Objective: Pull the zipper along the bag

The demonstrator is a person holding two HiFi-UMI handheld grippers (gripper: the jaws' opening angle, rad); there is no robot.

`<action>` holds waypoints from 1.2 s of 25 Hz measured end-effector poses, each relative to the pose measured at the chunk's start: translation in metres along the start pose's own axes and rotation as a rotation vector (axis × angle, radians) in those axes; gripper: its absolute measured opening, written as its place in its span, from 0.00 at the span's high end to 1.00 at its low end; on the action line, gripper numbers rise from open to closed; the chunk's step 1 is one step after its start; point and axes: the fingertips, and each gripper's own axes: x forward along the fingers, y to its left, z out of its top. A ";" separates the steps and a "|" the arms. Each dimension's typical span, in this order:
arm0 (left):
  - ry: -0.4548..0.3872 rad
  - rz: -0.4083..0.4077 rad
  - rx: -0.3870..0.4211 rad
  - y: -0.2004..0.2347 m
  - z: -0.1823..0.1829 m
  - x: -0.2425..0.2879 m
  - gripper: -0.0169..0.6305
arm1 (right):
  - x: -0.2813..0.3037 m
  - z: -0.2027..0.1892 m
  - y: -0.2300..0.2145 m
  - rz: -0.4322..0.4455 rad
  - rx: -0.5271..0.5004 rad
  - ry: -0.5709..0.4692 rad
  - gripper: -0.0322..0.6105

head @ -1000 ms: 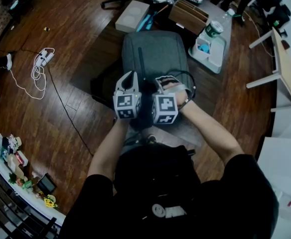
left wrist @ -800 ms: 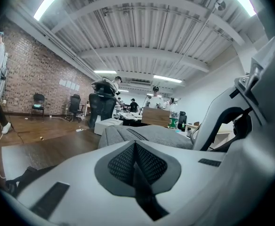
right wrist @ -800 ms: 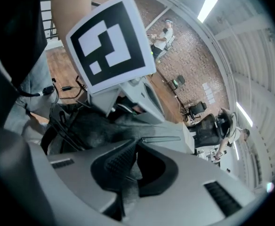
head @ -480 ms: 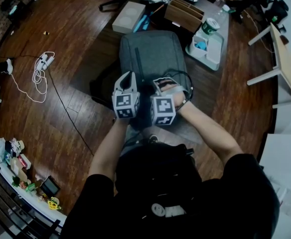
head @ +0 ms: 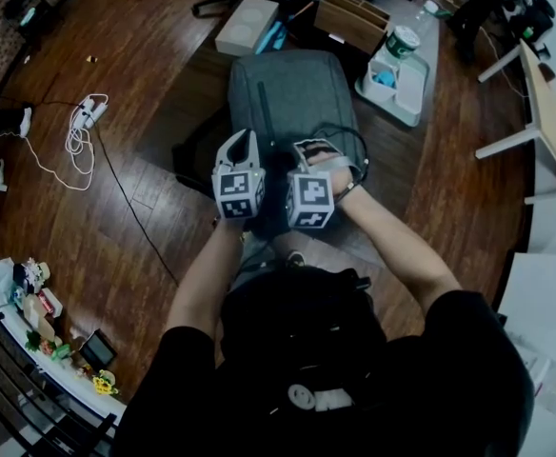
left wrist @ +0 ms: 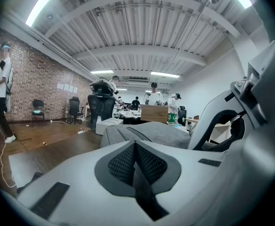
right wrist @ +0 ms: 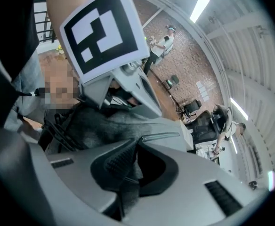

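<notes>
A grey backpack [head: 292,93] lies flat on a dark table [head: 188,112], its long zipper [head: 264,112] running away from me. Both grippers work at its near end. My left gripper [head: 243,146] sits at the near left corner. In the left gripper view its pads [left wrist: 123,161] are pressed together on a dark fold, with the bag [left wrist: 161,133] stretching ahead. My right gripper [head: 308,152] is just to its right. In the right gripper view it [right wrist: 136,147] is shut on a grey strip at the zipper line [right wrist: 161,136], seemingly the pull tab.
A black cord loop [head: 352,143] lies on the bag by my right hand. Beyond the bag stand a white tray [head: 413,84] with a cup, a wooden box [head: 354,17] and a white box [head: 245,25]. A power strip and cable [head: 78,127] lie on the floor at left.
Both grippers stay at the bag's near end with their jaws as before. Only the head view has shifted slightly.
</notes>
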 end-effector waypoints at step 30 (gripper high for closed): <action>-0.123 0.071 0.034 -0.092 0.049 -0.106 0.99 | -0.134 0.013 -0.015 -0.042 0.811 -0.607 0.92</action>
